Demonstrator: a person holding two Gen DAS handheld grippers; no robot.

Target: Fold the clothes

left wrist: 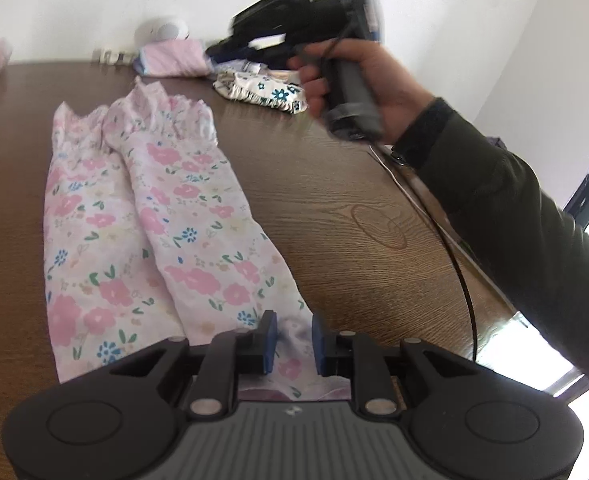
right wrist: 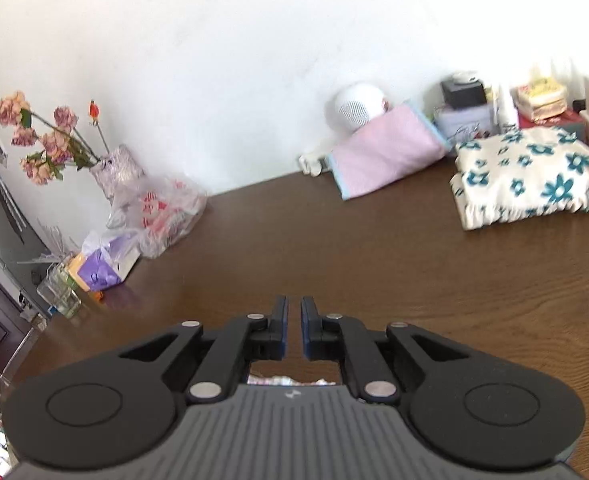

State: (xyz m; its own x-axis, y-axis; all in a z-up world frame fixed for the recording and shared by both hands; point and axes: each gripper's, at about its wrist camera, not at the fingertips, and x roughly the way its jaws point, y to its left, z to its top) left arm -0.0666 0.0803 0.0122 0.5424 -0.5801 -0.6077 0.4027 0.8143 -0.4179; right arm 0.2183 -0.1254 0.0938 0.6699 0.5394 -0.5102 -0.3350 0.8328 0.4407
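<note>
Left hand-held gripper [left wrist: 293, 330]: black linkage, blue pads, jaws a narrow gap apart; pink floral cloth lies under and between them at the near end; whether the pads pinch it, cannot tell.
Right hand-held gripper [right wrist: 293, 312]: same build, jaws nearly closed, a thin slit between the pads, nothing in it; held above bare table. In the left wrist view it is blurred, gripped by a hand [left wrist: 368, 80] with a dark green sleeve [left wrist: 506, 216], a black cable hanging from it.
Table [left wrist: 354, 208]: dark brown wood grain, wide, slightly glossy; white wall behind.
Floral garment [left wrist: 142, 216]: thin, soft white-pink fabric with pink and blue flowers and green leaves; long, laid flat down the table's left half, doubled lengthwise, ruffled gathered edge at the far end.
Folded piece [right wrist: 530, 176]: cream cloth, teal flower print, frilled hem; thick, pillow-like stack at the far right.
Pink towel [right wrist: 386, 152]: fuzzy, pale blue trim, leaning at the wall.
White speaker [right wrist: 356, 108]: rounded, mesh face, behind the towel.
Vase of flowers [right wrist: 114, 168]: clear glass, faded pink blooms, far left.
Plastic bags [right wrist: 162, 212]: crinkled, translucent, beside the vase.
Boxes [right wrist: 464, 94]: stacked clutter at the far right wall.
</note>
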